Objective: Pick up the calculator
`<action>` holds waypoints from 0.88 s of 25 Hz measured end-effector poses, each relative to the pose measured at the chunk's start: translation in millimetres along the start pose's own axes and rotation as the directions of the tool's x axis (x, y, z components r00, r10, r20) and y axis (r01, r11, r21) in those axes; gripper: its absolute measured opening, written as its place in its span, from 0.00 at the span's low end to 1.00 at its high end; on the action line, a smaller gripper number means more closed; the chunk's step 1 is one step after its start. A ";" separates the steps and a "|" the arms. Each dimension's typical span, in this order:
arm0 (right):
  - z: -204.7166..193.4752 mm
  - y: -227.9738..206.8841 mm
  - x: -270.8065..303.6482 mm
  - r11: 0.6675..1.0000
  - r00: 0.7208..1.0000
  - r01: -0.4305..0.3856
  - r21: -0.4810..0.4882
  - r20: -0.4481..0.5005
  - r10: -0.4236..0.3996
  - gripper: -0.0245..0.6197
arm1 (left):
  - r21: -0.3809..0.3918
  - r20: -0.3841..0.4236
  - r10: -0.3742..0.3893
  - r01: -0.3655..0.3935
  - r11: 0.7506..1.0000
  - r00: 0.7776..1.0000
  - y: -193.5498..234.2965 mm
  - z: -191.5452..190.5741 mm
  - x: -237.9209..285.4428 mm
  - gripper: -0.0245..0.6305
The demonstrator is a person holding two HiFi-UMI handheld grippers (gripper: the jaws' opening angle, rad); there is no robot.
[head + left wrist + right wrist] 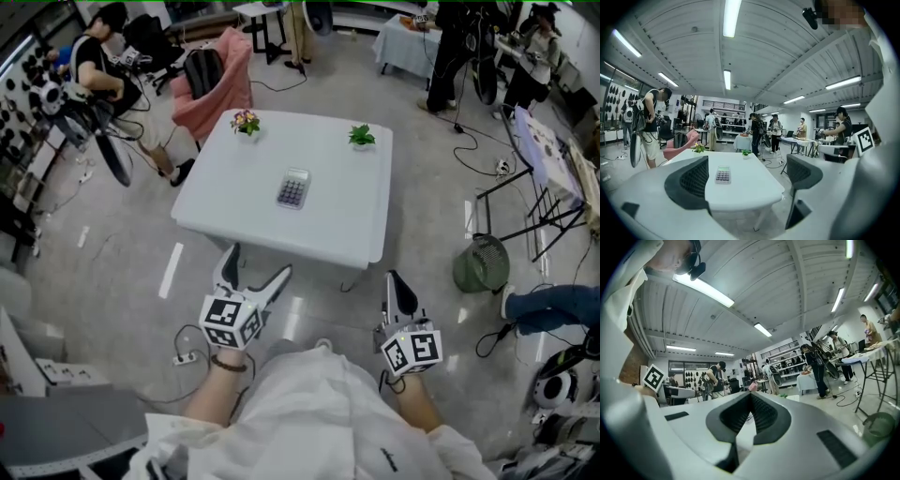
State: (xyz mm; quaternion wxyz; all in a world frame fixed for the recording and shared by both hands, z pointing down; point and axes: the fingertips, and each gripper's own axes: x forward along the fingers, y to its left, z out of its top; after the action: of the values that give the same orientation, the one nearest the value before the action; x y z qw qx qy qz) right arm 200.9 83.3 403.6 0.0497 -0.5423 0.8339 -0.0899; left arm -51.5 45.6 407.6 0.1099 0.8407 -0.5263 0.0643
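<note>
Two grippers short of the table, the calculator lying untouched.

The left gripper (260,261) has its jaws spread wide with nothing between them; the right gripper (394,281) has its jaws pressed together, empty. Both hang off the near edge of the white table (337,230), well apart from the calculator (293,188), which lies flat near the table's middle. Beyond it, a small flowering plant (246,122) and a green plant (362,137) stand by the far edge.

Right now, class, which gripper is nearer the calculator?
Left. The left gripper hangs off the near edge of the table, slightly left of the calculator; the right gripper is farther, off the near right corner.
</note>
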 end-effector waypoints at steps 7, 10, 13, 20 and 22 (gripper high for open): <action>-1.9 -1.7 17.0 1.000 1.000 -0.004 -0.004 -0.018 0.004 0.06 | -0.009 0.001 -0.002 0.002 1.000 1.000 11.9 4.0 17.8 0.80; 1.8 -4.8 26.2 1.000 1.000 0.003 -0.016 -0.015 -0.003 0.06 | -0.013 0.002 -0.009 0.009 1.000 1.000 18.5 5.2 32.4 0.79; 2.2 -7.9 42.5 1.000 1.000 0.011 -0.026 -0.019 -0.012 0.06 | -0.018 0.007 -0.016 0.016 1.000 1.000 27.2 8.5 50.6 0.79; 1.7 -1.4 107.4 0.998 0.999 -0.012 -0.057 -0.046 0.009 0.06 | -0.020 -0.011 -0.016 0.015 1.000 1.000 62.6 12.5 104.2 0.79; 0.9 4.6 128.8 0.997 0.998 -0.023 -0.070 -0.062 0.019 0.06 | -0.024 -0.018 -0.017 0.017 1.000 1.000 75.6 13.7 117.8 0.79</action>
State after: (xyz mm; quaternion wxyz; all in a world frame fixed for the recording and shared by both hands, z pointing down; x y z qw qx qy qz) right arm 144.5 -32.5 403.6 0.0059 -0.5319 0.8433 -0.0766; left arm -68.0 -92.3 429.6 0.1251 0.8433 -0.5187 0.0649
